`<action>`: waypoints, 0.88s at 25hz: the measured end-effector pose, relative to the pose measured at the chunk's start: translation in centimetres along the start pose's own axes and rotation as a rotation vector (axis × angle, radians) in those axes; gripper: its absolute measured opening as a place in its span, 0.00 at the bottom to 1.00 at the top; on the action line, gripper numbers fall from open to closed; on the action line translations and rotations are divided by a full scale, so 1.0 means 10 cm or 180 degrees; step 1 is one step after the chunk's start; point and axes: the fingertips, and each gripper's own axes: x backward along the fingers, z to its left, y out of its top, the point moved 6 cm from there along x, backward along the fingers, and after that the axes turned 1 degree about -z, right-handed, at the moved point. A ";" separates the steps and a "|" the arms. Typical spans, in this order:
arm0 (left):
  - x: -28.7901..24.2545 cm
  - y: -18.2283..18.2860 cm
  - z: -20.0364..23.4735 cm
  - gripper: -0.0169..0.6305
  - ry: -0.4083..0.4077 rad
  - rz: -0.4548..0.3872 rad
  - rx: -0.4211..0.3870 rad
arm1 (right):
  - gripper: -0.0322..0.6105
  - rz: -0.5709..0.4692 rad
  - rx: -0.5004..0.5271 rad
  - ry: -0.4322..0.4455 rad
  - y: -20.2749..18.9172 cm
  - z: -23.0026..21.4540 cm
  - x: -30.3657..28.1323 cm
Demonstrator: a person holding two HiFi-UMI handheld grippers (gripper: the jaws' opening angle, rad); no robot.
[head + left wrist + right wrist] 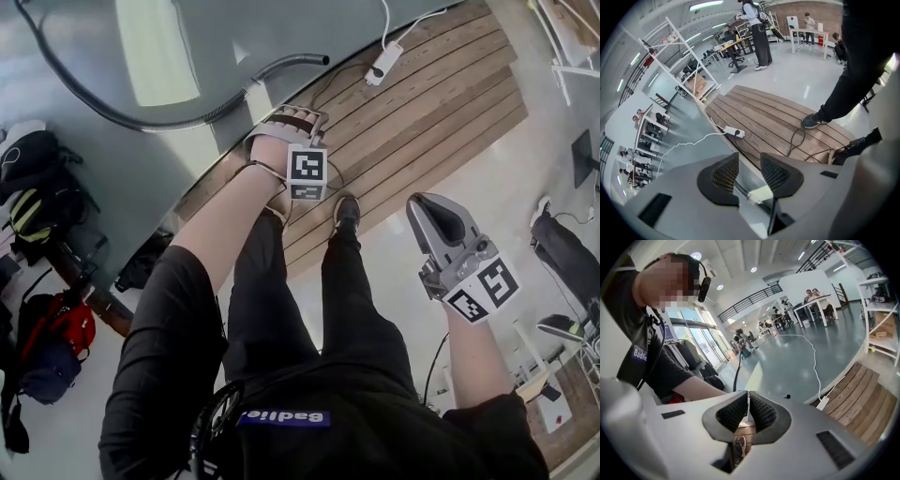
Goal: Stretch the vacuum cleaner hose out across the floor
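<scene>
With our left gripper point(292, 120) spread and the hose point(291, 62) lying on the grey floor point(225, 37) just off the wooden deck point(422, 103), we should centre both pads over its near end before pinching, while our right gripper point(437, 212) stays out of it, pressed together and empty.

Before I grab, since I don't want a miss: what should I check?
1. Left claw open: ok.
2. Hose in line with its gap: ok.
3. Pads on hose: not ok, no grip yet.
4. Right claw shut and empty: ok.
5. Cable clear of shoe: cannot tell.
</scene>
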 end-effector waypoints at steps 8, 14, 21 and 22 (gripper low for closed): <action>1.00 -0.28 -0.09 0.23 0.0137 0.0166 0.1051 | 0.06 -0.0057 0.0088 0.0241 0.26 0.34 0.12; 2.30 -0.28 -0.13 0.23 0.0481 0.0219 0.1927 | 0.06 0.0012 0.0262 0.0733 0.62 0.97 0.19; 3.70 -0.04 -0.11 0.23 0.1275 -0.0180 0.3360 | 0.06 0.0120 0.0513 0.1379 1.01 1.59 0.30; 3.88 0.00 -0.17 0.23 0.1366 -0.0287 0.3584 | 0.06 0.0122 0.0522 0.1446 1.05 1.69 0.34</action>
